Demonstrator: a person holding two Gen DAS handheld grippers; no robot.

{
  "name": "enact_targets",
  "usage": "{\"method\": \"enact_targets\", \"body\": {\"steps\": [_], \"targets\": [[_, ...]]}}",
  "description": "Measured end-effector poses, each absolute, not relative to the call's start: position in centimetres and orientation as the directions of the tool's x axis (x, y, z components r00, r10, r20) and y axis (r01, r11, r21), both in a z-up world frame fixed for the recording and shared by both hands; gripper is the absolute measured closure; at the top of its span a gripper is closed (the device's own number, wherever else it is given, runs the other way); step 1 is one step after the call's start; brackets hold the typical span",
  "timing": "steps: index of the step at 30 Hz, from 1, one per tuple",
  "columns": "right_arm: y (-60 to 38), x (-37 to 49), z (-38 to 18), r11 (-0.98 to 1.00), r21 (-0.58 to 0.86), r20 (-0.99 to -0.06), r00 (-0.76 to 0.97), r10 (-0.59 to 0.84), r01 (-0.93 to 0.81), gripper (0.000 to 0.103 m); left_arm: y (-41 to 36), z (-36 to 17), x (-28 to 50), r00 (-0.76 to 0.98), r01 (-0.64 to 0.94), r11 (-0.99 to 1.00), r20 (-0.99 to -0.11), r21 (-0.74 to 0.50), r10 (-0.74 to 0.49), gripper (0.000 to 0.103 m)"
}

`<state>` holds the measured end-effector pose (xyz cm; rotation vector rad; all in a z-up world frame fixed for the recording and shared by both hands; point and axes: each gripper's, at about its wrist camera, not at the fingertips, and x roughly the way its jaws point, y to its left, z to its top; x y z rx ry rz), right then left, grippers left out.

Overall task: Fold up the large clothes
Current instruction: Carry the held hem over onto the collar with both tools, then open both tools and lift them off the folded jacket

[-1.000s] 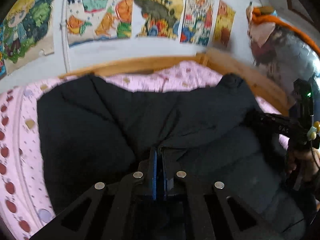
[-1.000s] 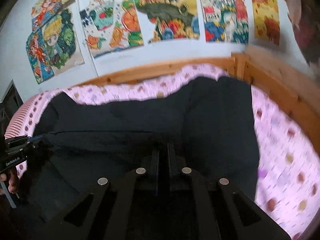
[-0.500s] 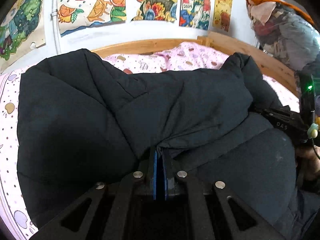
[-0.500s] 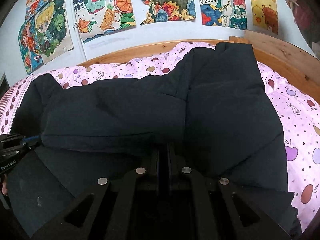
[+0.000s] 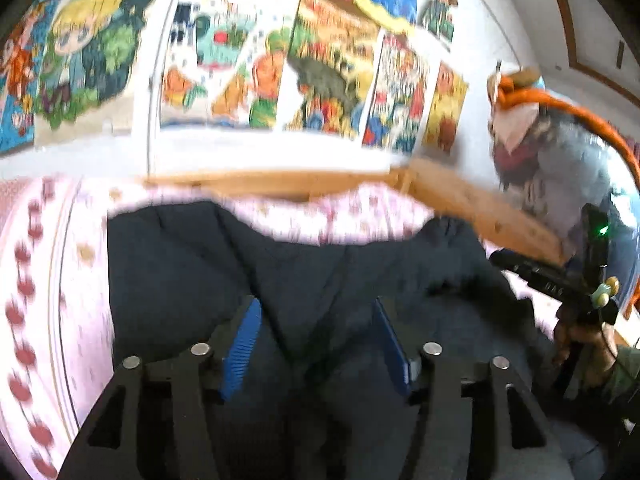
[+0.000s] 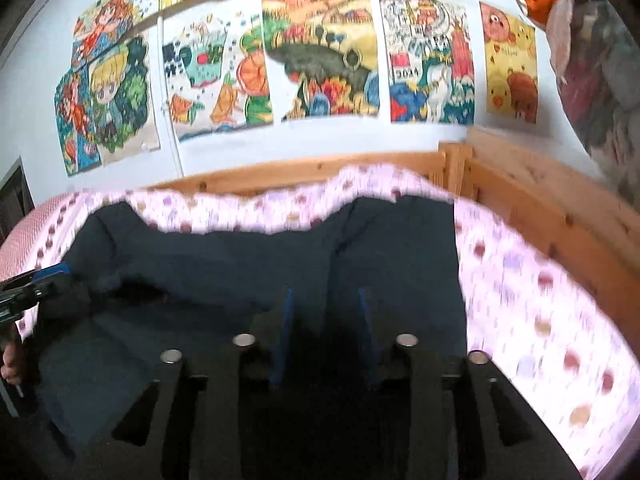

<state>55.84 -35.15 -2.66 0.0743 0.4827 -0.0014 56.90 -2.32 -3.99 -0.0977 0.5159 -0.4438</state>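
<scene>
A large black padded jacket lies folded across the pink spotted bed sheet; it also shows in the right wrist view. My left gripper is open just above the jacket's near part, blue pads apart, holding nothing. My right gripper is open too, its blue pads apart over the jacket's near edge. The right gripper shows at the right in the left wrist view, and the left gripper shows at the left in the right wrist view.
A wooden bed frame runs behind and to the right of the mattress. Colourful drawings hang on the white wall. A pile of clothes sits at the far right. Pink sheet lies bare right of the jacket.
Both grippers have opened and let go of the jacket's edge. They have pulled back and up, so the jacket looks farther and lies flat on the bed.
</scene>
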Motion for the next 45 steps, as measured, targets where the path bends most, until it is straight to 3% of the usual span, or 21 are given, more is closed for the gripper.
{"method": "enact_targets", "body": {"steps": [7,10,14,25,30,33,37,40,45], "targets": [[-32.2,63.3,-2.1,0.974,0.197,-0.553,0.808,0.206,-0.113,0.067,-7.1,-3.3,63.6,0.713,0.395,0.897,-0.550,-0.197,-0.435,0.045],[-30.5,64.3,-4.5,0.977,0.154,-0.618,0.758,0.212,-0.148,0.067,-8.0,-5.9,65.0,0.633,0.425,0.875,-0.614,-0.233,-0.471,0.046],[-29.0,63.2,-7.8,0.981,0.049,-0.653,0.737,0.173,-0.188,0.067,-8.6,-9.0,63.5,0.626,0.488,0.863,-0.636,-0.130,-0.450,0.048],[-29.2,59.9,-11.4,0.990,0.014,-0.558,0.820,0.126,-0.143,0.067,-10.7,-11.6,61.3,0.692,0.486,0.871,-0.640,0.070,-0.335,0.048],[-30.6,58.7,-7.9,0.993,0.016,-0.500,0.859,0.111,-0.119,0.067,-7.3,-8.8,60.7,0.749,0.442,0.895,-0.525,-0.058,-0.404,0.048],[-30.5,59.6,-5.0,0.995,-0.055,-0.463,0.885,0.045,-0.080,0.067,-4.8,-7.2,62.1,0.808,0.324,0.933,-0.466,-0.158,-0.360,0.048],[-30.7,63.2,-3.9,0.993,-0.111,-0.491,0.871,-0.027,-0.031,0.067,-2.9,-7.3,65.2,0.821,0.101,0.972,-0.533,-0.213,-0.203,0.048],[-32.5,65.3,-4.9,0.998,-0.044,-0.553,0.831,-0.056,0.038,0.067,-2.1,-8.7,66.8,0.777,0.047,0.970,-0.601,-0.237,-0.185,0.046],[-34.0,65.6,-8.3,0.994,0.056,-0.597,0.802,-0.040,0.091,0.067,-2.0,-9.8,66.6,0.772,0.051,0.964,-0.601,-0.261,-0.204,0.046]]}}
